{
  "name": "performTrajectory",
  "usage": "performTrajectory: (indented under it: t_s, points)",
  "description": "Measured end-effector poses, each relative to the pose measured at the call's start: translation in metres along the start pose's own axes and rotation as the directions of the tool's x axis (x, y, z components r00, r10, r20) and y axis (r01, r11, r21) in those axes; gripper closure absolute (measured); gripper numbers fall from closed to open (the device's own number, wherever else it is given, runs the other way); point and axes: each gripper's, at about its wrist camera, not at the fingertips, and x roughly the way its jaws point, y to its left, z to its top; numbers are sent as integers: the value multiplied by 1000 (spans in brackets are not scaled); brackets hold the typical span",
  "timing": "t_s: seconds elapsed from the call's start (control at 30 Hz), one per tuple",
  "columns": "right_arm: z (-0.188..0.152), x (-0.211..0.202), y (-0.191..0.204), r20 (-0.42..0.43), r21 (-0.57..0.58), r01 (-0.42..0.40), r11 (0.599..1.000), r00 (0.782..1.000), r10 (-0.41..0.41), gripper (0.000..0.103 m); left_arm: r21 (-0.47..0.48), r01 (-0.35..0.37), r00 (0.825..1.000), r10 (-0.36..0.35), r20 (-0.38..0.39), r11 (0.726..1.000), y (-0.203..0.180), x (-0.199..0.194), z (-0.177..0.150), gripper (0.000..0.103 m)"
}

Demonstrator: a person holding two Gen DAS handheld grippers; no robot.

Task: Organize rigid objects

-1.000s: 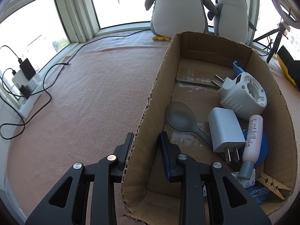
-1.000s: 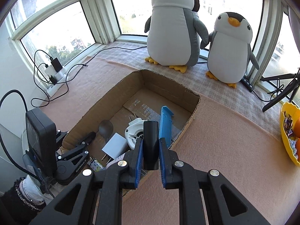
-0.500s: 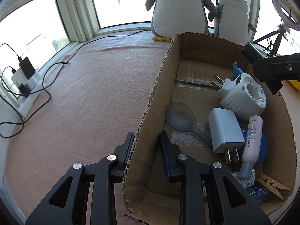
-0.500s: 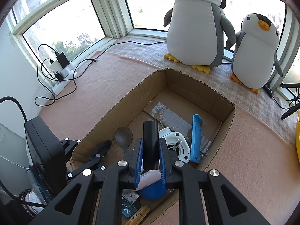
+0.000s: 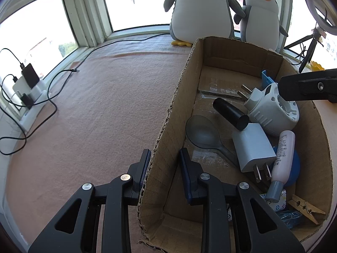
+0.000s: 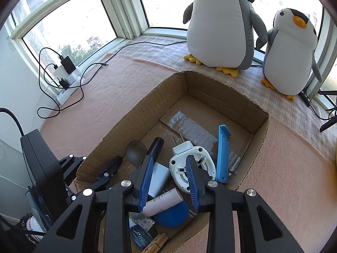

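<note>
The left gripper [image 5: 164, 158] stays clamped on the near wall of the box [image 5: 166, 113], one finger outside, one inside. The right gripper [image 6: 169, 166] hangs over the box; its jaws have just been opening and nothing sits between them now. The black tube [image 5: 230, 113] they held half a second ago has dropped and lies tilted in the box, its lower end on the white charger [image 5: 251, 147], beside the spoon [image 5: 202, 131] and the round plug adapter [image 5: 271, 109]. Beyond the box stand two plush penguins [image 6: 219, 21].
</note>
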Motion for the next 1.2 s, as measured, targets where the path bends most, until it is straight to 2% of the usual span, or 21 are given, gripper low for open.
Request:
performTrajectory:
  t_s: [0.2, 0.57, 0.83, 1.03, 1.2]
  points:
    - [-5, -7, -4, 8, 7, 11, 1000, 1000, -11, 66, 8, -2, 1000, 2, -2, 1000, -2, 1, 0, 78]
    - [-34, -37, -22, 62, 57, 55, 997, 996, -58, 47, 19, -5, 1000, 5, -10, 1000, -3, 0, 2, 78]
    - [-62, -68, -29, 105, 67, 112, 991, 987, -119, 45, 39, -16, 999, 17, -27, 999, -5, -1, 5, 78]
    - [-71, -88, -37, 135, 99, 109, 989, 983, -122, 42, 42, -19, 999, 21, -45, 999, -4, -3, 10, 77]
    - [-76, -98, -35, 157, 99, 125, 987, 978, -139, 41, 32, -25, 999, 26, -29, 999, -1, -14, 11, 76]
